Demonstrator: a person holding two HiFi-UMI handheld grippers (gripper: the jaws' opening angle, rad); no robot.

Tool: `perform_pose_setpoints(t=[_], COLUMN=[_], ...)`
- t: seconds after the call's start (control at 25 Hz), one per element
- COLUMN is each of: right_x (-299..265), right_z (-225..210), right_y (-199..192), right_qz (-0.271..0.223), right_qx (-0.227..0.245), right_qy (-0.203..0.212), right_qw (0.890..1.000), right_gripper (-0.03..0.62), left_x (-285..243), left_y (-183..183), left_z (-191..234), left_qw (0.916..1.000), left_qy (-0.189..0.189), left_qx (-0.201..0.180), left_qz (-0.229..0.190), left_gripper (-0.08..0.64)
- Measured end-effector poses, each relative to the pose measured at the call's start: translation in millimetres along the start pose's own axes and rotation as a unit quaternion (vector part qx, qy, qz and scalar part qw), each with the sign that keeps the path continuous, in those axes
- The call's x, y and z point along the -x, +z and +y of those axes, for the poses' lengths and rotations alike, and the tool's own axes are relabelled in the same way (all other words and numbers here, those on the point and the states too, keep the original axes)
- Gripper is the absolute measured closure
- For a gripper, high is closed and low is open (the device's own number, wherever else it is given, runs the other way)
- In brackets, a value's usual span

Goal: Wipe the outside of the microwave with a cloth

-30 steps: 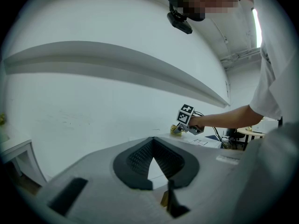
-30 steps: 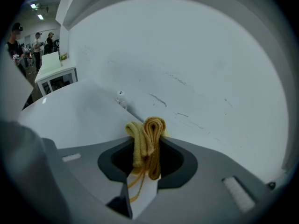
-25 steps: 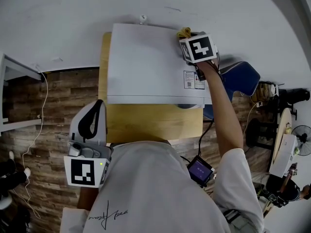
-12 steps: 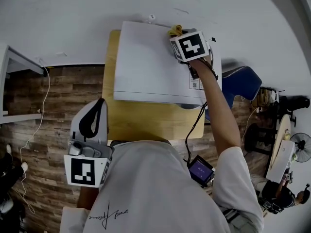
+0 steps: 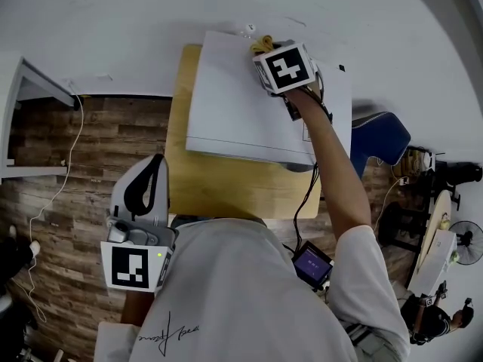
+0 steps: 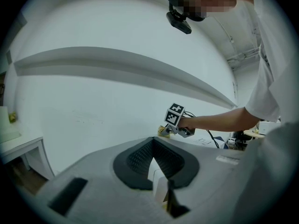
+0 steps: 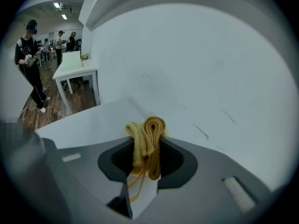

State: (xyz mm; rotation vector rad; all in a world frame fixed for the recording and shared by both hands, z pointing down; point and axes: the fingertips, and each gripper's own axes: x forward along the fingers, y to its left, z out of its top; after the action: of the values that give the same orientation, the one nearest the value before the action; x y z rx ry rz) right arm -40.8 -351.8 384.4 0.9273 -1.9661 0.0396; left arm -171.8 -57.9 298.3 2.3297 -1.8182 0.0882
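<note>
Microwave (image 5: 241, 104) top — right claw (image 7: 145, 171) pinches yellow cloth (image 7: 148, 136) there, left claw (image 6: 162, 192) closed, empty.

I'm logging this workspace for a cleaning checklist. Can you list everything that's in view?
microwave: one, white, on the table, backed against the wall
table: one, light wood, under the microwave
cloth: one, yellow, bunched, at the microwave's rear top edge
chair: one, blue, right of the table
side table: one, white, farther along the wall
screen device: one, dark, at the person's waist
floor: one, brown wood planks, around the table
bystanders: at least two, far end of the room
right gripper: one, grey, shut on the cloth
left gripper: one, grey, jaws together and empty, held near the person's body
</note>
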Motion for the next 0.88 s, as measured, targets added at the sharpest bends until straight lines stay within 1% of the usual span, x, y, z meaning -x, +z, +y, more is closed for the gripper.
perform_pose_setpoints(t=[0.52, 0.72, 0.84, 0.88], right_x=[-10.6, -16.3, -19.1, -19.1], right_z=[35.3, 52.5, 66.6, 74.0], right_y=[33.9, 51.9, 63.0, 67.3], right_qz=[-0.017, -0.027, -0.035, -0.041], right_qx=[0.017, 0.009, 0.014, 0.020], right_qy=[0.026, 0.052, 0.068, 0.079], right_qw=[0.999, 0.998, 0.997, 0.996], right_gripper=[0.472, 0.472, 0.472, 0.472], left_x=[9.7, 10.7, 11.2, 11.8], left_y=[-0.7, -0.9, 2.3, 2.5], left_z=[4.1, 3.8, 2.2, 2.3], left_qw=[0.9999, 0.9999, 0.9997, 0.9997], left_qy=[0.013, 0.016, 0.020, 0.022], left_qx=[0.001, 0.002, 0.000, 0.000], left_qz=[0.000, -0.002, -0.012, -0.013], left_gripper=[0.565, 0.565, 0.565, 0.565])
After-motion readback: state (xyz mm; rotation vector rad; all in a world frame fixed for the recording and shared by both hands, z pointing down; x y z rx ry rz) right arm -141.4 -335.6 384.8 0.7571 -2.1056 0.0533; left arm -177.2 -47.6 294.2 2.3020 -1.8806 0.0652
